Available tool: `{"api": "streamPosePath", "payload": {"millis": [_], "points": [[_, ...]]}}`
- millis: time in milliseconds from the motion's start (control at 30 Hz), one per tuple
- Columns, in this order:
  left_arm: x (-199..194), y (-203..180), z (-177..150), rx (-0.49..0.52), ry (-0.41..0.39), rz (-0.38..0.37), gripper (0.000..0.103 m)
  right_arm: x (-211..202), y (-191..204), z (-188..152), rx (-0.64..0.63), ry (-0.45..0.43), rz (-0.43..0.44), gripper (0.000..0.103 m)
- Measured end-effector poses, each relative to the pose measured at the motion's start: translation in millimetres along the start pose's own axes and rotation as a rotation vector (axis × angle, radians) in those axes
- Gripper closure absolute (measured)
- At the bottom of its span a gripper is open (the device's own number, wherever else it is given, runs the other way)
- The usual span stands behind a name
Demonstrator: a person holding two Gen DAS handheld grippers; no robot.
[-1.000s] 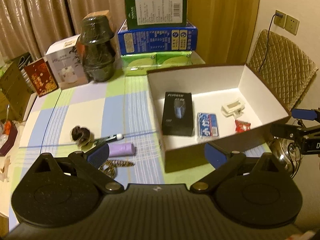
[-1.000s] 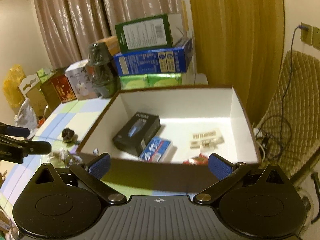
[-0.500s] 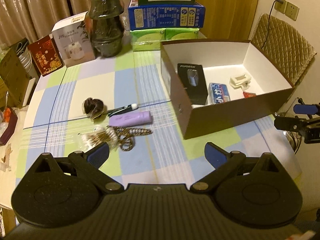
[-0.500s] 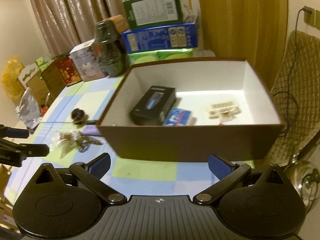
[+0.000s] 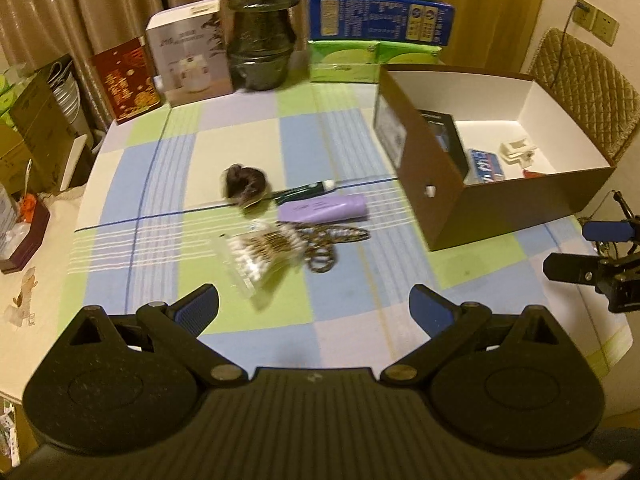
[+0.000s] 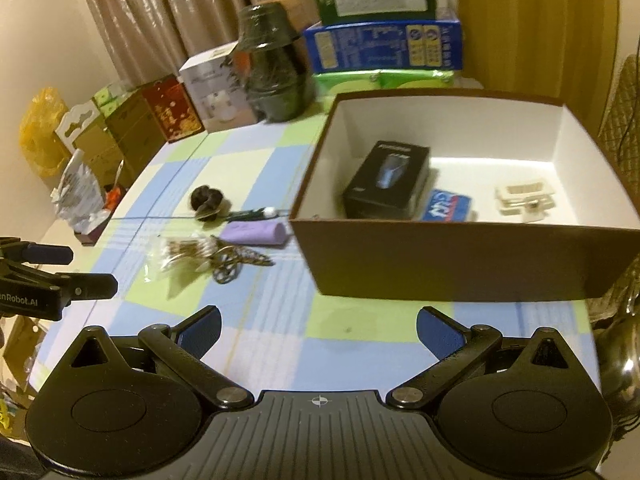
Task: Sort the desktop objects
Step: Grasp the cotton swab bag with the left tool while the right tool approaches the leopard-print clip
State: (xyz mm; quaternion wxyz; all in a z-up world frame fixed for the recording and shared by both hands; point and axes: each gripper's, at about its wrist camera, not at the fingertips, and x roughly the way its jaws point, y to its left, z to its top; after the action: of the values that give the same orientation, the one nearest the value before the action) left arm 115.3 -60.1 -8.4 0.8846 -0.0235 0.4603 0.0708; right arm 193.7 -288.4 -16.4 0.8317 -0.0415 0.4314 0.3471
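A brown cardboard box (image 5: 516, 208) (image 6: 448, 264) with a white inside stands at the table's right. It holds a black box (image 6: 386, 184), a blue packet (image 6: 448, 206) and a white clip (image 6: 524, 196). Loose on the checked cloth lie a dark hair tie (image 5: 244, 182), a pen (image 5: 304, 192), a purple tube (image 5: 324, 212), a bag of cotton swabs (image 5: 260, 254) and a patterned band (image 5: 328, 244). My left gripper (image 5: 314, 308) is open and empty, near the front edge, short of the swabs. My right gripper (image 6: 318, 330) is open and empty in front of the box.
Stacked blue, green and white cartons (image 5: 380, 20), a dark wrapped pot (image 5: 262, 36), a white box (image 5: 188, 56) and a red box (image 5: 126, 80) line the table's back. A quilted chair (image 5: 584, 88) stands at the right. Clutter sits off the left edge.
Both grippers have pulled back and risen from the box. The loose items on the cloth have come fully into view. Both stay open and empty.
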Motion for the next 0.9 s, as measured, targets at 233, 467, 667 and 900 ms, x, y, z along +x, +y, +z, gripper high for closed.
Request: {"api": "streamPosePath", "payload": {"millis": [233, 467, 667, 900], "points": [[2.9, 36.7, -8.1, -0.022, 0.020, 0.023, 0.003, 24.4, 29.2, -1.2, -0.002, 0.027, 0.014, 0.002], [13.1, 63.1, -13.0, -0.020, 0.034, 0.018, 0.003, 54.6, 50.9, -1.8, 0.007, 0.061, 0.022, 0.002], [34.2, 73.9, -11.1, 0.045, 0.033, 0.005, 0.003, 71.7, 58.7, -0.5, -0.003, 0.057, -0.022, 0.002], [73.9, 73.9, 2.2, 0.201, 0.001, -0.050, 0.004, 77.9, 40.5, 0.4, 0.092, 0.056, -0.080, 0.002]]}}
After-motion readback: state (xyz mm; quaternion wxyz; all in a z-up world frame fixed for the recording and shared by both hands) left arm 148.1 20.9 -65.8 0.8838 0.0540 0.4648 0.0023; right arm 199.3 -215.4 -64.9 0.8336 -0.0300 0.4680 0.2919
